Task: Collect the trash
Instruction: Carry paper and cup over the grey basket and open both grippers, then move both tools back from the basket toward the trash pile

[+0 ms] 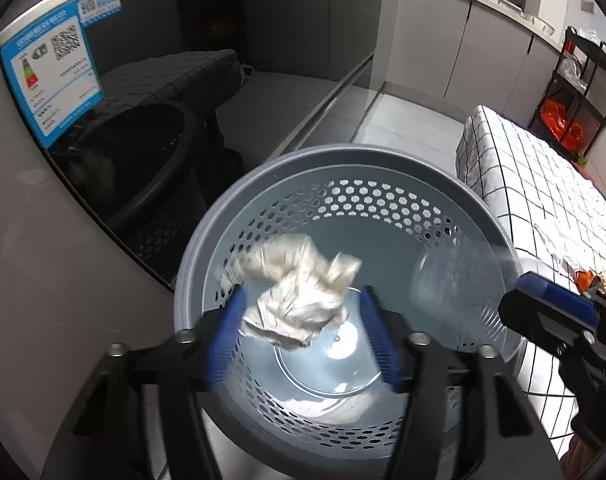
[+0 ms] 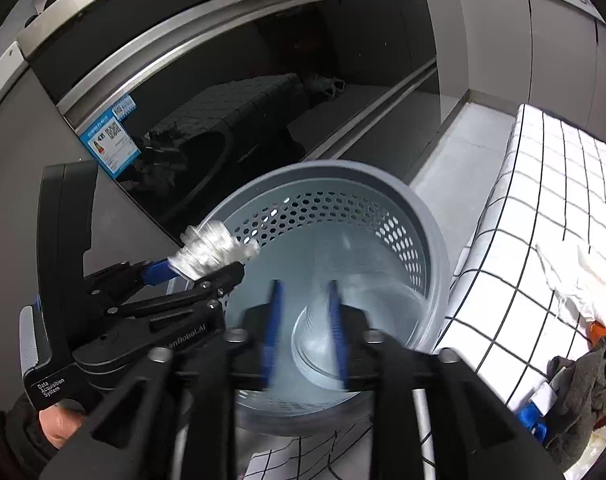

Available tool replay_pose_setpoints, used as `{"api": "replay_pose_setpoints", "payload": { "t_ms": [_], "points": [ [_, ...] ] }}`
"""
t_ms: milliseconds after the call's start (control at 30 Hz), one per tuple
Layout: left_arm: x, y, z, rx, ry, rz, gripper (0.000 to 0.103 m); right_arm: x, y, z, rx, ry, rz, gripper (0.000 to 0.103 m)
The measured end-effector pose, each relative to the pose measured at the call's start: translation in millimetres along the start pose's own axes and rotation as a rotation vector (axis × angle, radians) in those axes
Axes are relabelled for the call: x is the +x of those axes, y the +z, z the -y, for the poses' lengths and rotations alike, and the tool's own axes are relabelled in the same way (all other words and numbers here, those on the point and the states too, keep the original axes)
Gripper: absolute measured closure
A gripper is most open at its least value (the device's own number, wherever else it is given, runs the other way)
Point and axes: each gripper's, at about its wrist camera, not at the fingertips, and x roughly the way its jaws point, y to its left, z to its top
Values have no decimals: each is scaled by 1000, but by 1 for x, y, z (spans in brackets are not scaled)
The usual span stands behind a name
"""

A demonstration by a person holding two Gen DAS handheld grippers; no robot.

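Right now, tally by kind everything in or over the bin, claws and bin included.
Paper wad: 1
Clear plastic piece: 1
Bin: 1
Claws: 2, left claw and right claw
Total: 5

Bin [image 1: 207, 236]: grey, walls perforated in a hexagon pattern. Wad [image 1: 299, 296]: off-white, crumpled. Cup [image 1: 455, 292]: clear, blurred. Pads [image 1: 227, 340]: blue, on black grippers. Cloth [image 1: 543, 184]: white with black grid. Label [image 1: 47, 80]: blue and white. Bag [image 1: 559, 120]: orange.
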Motion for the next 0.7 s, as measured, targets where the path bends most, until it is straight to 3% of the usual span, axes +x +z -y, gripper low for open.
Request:
{"api": "replay_pose_setpoints", "payload": {
  "t_ms": [700],
  "points": [
    [-14, -4, -5, -5, -2, 15, 40, -13, -9, 1, 11, -28, 23, 70]
  ]
}}
